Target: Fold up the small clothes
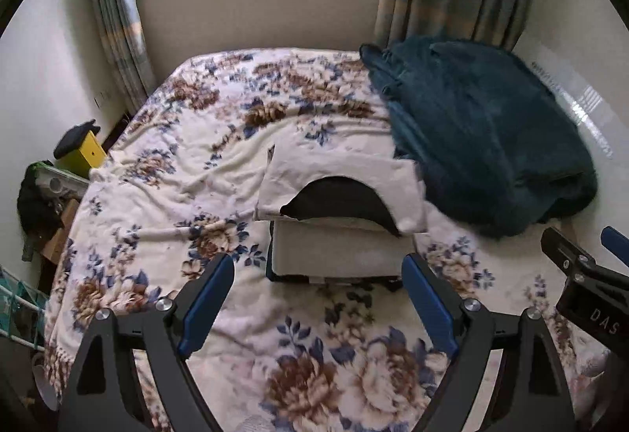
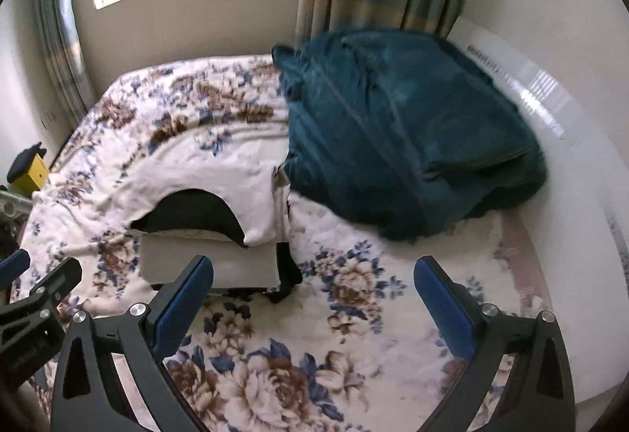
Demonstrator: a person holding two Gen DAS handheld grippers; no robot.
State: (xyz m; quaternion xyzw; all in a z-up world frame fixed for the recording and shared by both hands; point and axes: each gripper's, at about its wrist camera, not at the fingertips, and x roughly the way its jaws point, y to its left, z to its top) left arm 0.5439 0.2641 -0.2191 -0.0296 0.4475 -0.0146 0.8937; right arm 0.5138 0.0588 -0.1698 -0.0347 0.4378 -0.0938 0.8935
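Left wrist view, left gripper (image 1: 318, 298) jaws wide, empty, right gripper (image 2: 314, 300) likewise.

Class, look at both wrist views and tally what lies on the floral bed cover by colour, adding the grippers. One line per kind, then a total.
White folded garments, stacked: 2 (upper, lower)
Black garment between them: 1
Teal blanket: 1
Open grippers: 2 (left, right)
Total: 6
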